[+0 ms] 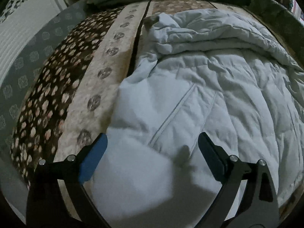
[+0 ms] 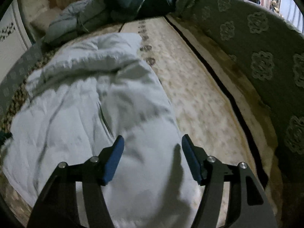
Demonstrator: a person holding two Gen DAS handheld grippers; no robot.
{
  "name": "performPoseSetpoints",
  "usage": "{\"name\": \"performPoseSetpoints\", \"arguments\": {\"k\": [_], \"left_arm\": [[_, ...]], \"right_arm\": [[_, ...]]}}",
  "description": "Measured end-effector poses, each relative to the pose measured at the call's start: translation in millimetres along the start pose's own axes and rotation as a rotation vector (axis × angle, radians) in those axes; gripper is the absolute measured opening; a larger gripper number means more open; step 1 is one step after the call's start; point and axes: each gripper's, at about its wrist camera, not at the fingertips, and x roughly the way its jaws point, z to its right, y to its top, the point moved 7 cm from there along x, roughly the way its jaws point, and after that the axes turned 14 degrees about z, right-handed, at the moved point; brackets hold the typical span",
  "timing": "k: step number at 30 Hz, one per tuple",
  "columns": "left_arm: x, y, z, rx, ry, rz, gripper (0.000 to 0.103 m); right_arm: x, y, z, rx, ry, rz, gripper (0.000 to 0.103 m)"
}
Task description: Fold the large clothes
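A large pale blue padded jacket (image 1: 209,95) lies crumpled and partly folded on a patterned sofa seat (image 1: 98,87). In the left wrist view my left gripper (image 1: 153,140) hangs above the jacket's near left corner, its blue-padded jaws wide apart with nothing pressed between them. The same jacket (image 2: 91,102) fills the left and middle of the right wrist view. My right gripper (image 2: 153,142) hovers over its near right edge, jaws apart, only loose fabric below them. A pocket seam (image 1: 171,114) runs diagonally ahead of the left gripper.
Dark green and grey garments (image 2: 133,1) are piled at the far end of the seat. A green flower-patterned backrest (image 2: 262,60) curves along the right side. A dark seam (image 2: 224,87) splits the cream cushions. A white panelled wall (image 1: 20,38) stands at the left.
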Motion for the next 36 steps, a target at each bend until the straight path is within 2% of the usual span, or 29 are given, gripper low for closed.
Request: {"name": "performPoseSetpoints", "arguments": {"k": [4,10,15,18,21,25,30,36], "left_arm": [[-17,-10,-13,-0.023,-0.017,0.004,0.095],[-32,-23,-24,-0.018,0.003,0.018,0.095],[-33,-41,-31,-0.053,-0.041,-0.002,0.095],[-29,-48,-34,-0.065,-0.057,-0.013,0.095],[-28,-49,-37,-0.101,-0.106,-0.015,0.095],[-26,-59,-39,-0.074,-0.114,-0.018,0.096],[-29,-71,-42,-0.089,-0.180,-0.017,0.096],[-17,-72,-33,-0.066,-0.196,-0.012,0.097]], "right_arm": [[-18,-13,2,0.006,-0.007,0.008,0.073],[-34,-27,-6,-0.019,-0.002,0.018,0.074],[-42,-44,-10,-0.028,0.009,0.007,0.074],[-46,-46,-12,-0.036,0.008,0.001,0.075],[-51,-44,-10,-0.041,-0.001,0.008,0.075],[-54,-47,-3,-0.033,-0.019,0.000,0.075],[-58,-60,10,-0.044,-0.058,-0.006,0.075],[-58,-70,21,0.014,-0.060,-0.004,0.078]]}}
